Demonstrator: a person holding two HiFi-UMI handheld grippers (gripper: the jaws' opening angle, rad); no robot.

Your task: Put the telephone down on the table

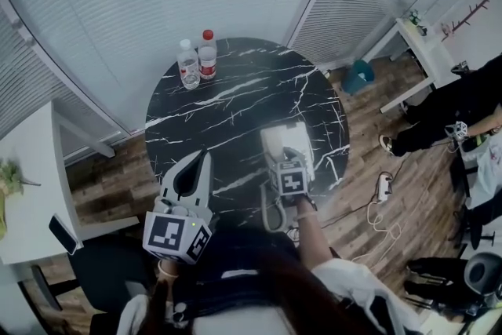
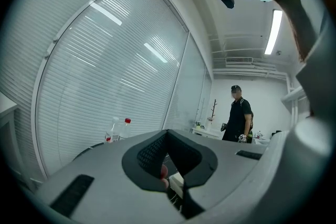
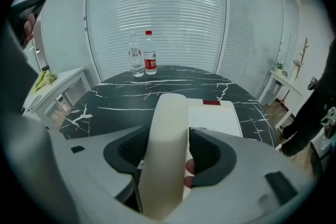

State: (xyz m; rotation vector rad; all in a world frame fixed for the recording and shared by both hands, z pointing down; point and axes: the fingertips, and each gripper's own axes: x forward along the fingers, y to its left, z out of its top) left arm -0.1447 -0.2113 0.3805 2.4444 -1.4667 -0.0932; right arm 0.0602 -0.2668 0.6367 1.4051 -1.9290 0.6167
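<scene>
Your right gripper [image 3: 170, 149]: jaws clamped on cream handset [image 3: 165, 165], one pad each side. Handset runs along left side of telephone base [image 3: 212, 118]. Base is over near right part of black marble table [image 1: 235, 90]; contact with tabletop not discernible. Your left gripper [image 2: 168, 134]: jaws closed tip to tip, nothing between them, over table's near left edge. Two water bottles [image 1: 198, 59] stand together at far side.

no legible txt; red labels on bottles [image 1: 207, 59] & telephone's [image 3: 210, 118] red tag too blurry.
</scene>
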